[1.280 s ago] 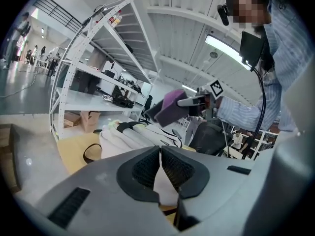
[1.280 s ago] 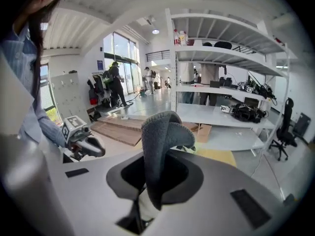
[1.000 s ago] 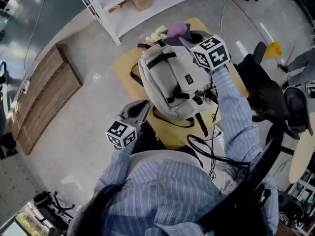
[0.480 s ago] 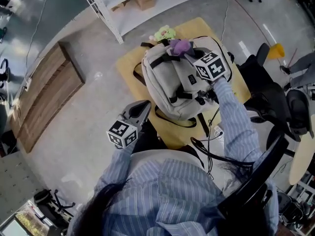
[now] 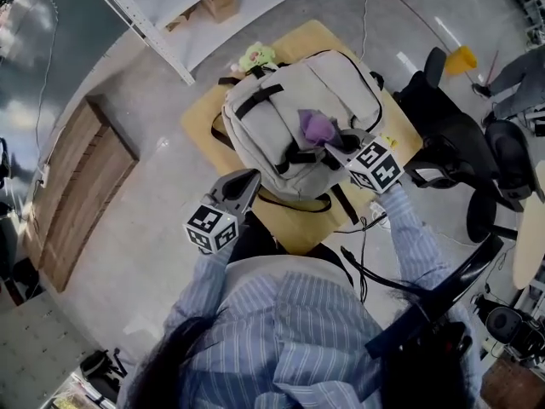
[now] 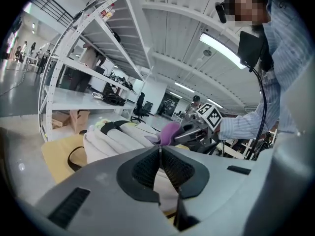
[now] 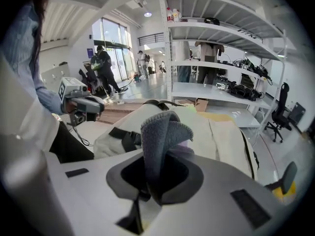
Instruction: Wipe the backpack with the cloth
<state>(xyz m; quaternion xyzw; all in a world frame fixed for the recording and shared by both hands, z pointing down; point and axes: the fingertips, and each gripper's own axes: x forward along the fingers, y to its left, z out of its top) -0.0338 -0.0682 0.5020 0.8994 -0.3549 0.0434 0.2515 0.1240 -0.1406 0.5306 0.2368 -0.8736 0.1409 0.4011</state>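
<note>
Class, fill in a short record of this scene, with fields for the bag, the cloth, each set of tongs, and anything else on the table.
backpack: light grey, black straps, lying on the yellow table
cloth: purple, on the backpack's upper face
right tongs: shut on the cloth
left tongs: shut, empty, by the backpack's near edge
other: green toy on the table's far side

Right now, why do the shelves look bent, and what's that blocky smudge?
Left gripper view: the wide-angle lens bows the shelving; the smudge is a patch hiding a face. Right gripper view: same bowing; the cloth looks grey, though purple in the head view.
</note>
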